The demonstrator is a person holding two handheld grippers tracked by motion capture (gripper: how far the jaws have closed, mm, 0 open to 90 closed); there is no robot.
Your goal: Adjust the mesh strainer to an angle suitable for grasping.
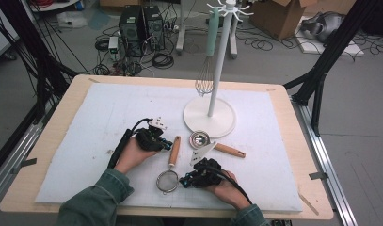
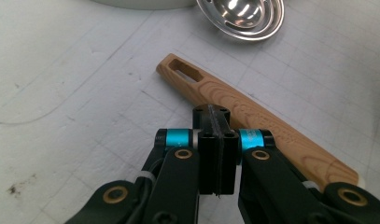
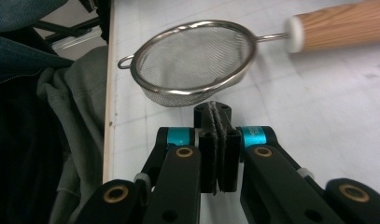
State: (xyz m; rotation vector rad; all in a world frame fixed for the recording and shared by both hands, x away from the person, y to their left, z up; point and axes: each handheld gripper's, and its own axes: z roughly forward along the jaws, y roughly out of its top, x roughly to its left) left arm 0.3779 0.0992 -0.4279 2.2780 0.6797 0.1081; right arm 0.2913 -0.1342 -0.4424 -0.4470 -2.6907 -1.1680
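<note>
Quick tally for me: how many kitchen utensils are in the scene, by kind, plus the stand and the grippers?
Mesh strainer, wooden handle: 1
Steel spoon-like utensil, wooden handle: 1
Whisk hanging on the stand: 1
White stand: 1
Grippers, both shut: 2, left gripper and right gripper
Total: 6

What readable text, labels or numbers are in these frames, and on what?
No text can be quoted.
Wooden strainer handle: faint marks pressed into the wood near the left gripper, too faint to read.
Cyan sleeve on the right gripper: tiny print, too small to read.
Mesh strainer, whisk, white stand, metal ladle bowl: no lettering visible.
</note>
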